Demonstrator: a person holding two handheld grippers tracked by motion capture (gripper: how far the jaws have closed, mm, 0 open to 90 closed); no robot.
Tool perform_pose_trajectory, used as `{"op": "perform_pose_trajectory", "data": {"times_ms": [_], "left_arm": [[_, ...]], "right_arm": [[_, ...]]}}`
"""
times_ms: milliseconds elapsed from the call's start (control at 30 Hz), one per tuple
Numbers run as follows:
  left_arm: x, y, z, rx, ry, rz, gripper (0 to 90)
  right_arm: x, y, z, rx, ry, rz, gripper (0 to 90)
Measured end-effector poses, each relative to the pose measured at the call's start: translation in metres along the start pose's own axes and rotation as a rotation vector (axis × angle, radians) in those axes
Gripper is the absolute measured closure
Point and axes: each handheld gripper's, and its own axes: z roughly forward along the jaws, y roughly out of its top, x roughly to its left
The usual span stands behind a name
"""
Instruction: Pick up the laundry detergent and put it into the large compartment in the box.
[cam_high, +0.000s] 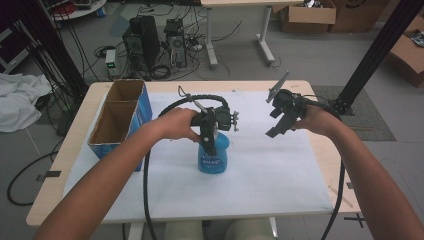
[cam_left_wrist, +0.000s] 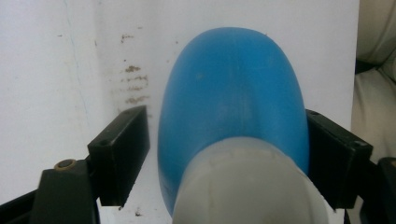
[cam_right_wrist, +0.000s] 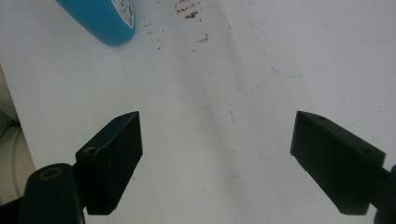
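High view: a blue plastic bottle with a white cap (cam_high: 214, 159) stands upright mid-table on the white sheet (cam_high: 280, 170); the left gripper (cam_high: 209, 145) comes down over it, while the right gripper (cam_high: 278, 125) hovers well apart.

Left gripper view: jaws straddle the bottle (cam_left_wrist: 233, 93) — one touching, the other just clear.

Right gripper view: jaws wide apart over bare sheet — bottle (cam_right_wrist: 100, 18) at the top left corner.

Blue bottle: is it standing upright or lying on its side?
Upright. In the high view the bottle stands on its base on the white mat, label facing out, and the left tongs come down over its top.
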Motion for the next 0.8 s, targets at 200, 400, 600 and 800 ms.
{"op": "perform_pose_trajectory", "data": {"times_ms": [200,400,600,800], "left_arm": [[-0.0002,-0.001,-0.0001,-0.004,0.004,0.0,24.4],[-0.0006,-0.0012,-0.0005,-0.006,0.006,0.006,27.6],[-0.0011,-0.0016,-0.0012,-0.009,0.008,0.005,28.8],[-0.0014,-0.0029,-0.0021,-0.018,0.008,0.008,31.7]], "right_arm": [[0.0,0.0005,0.0006,0.0,0.0,0.001,16.7],[0.0004,0.0008,0.0003,-0.004,-0.004,0.0,16.6],[0.0007,0.0007,-0.0002,-0.003,-0.004,0.0,16.7],[0.001,0.0008,-0.0003,-0.002,-0.006,0.0,16.7]]}}
